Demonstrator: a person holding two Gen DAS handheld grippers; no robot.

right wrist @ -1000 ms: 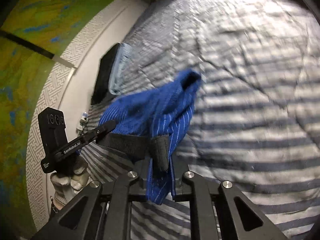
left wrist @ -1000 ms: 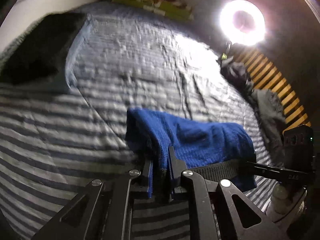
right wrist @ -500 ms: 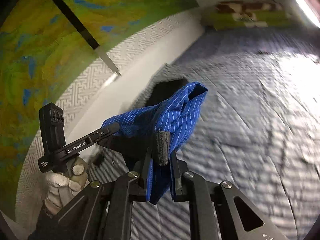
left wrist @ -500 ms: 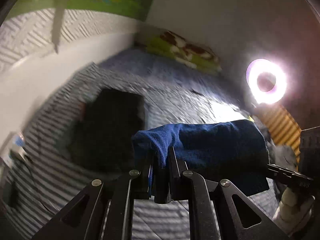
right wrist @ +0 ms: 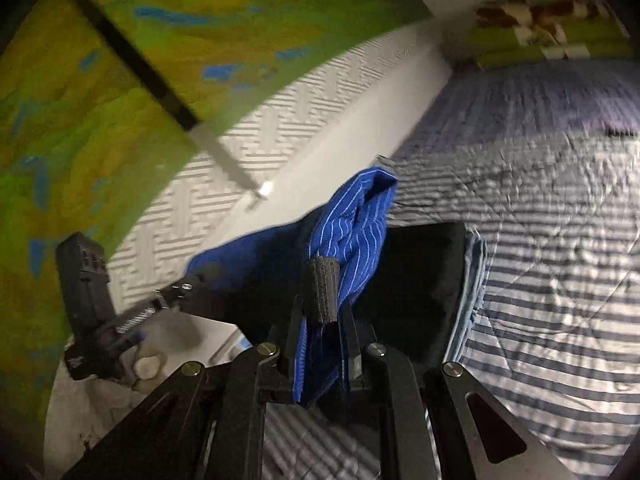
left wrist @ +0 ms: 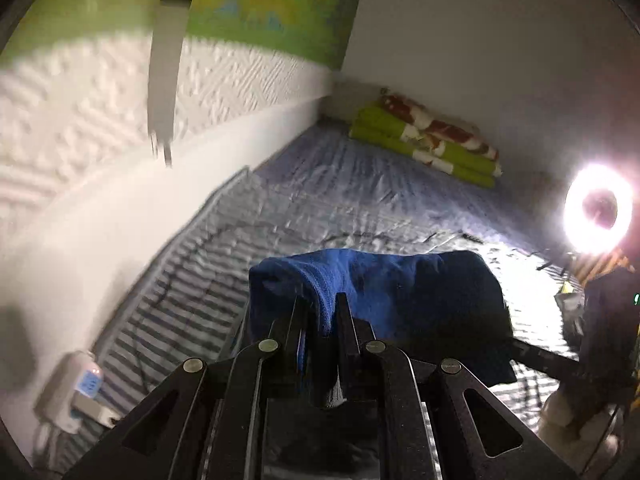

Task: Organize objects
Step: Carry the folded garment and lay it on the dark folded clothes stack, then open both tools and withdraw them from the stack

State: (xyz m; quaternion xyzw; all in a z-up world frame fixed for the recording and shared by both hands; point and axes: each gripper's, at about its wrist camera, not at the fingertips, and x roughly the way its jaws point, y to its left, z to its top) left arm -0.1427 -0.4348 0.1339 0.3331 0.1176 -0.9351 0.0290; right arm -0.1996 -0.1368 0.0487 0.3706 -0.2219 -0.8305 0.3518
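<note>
A folded blue pinstriped cloth (left wrist: pixel 384 292) hangs in the air between both grippers, above the striped bed cover (left wrist: pixel 192 304). My left gripper (left wrist: pixel 322 308) is shut on one end of it. My right gripper (right wrist: pixel 322 312) is shut on the other end of the cloth (right wrist: pixel 352 232). In the right wrist view the left gripper (right wrist: pixel 192 292) shows at the left, clamped on the cloth. Under the cloth lies a stack of folded clothes, black on top (right wrist: pixel 424 264) with a light blue layer (right wrist: pixel 478 272) beneath.
A white bed frame and patterned wall (left wrist: pixel 120 184) run along the left. A green and red folded blanket (left wrist: pixel 428 140) lies at the far end of the bed. A ring light (left wrist: pixel 598 208) glares at the right. A white power strip (left wrist: pixel 76 396) sits by the bed edge.
Both grippers have lifted the blue cloth and carried it toward the wall side, over the black folded stack. The views have tilted up and show more wall.
</note>
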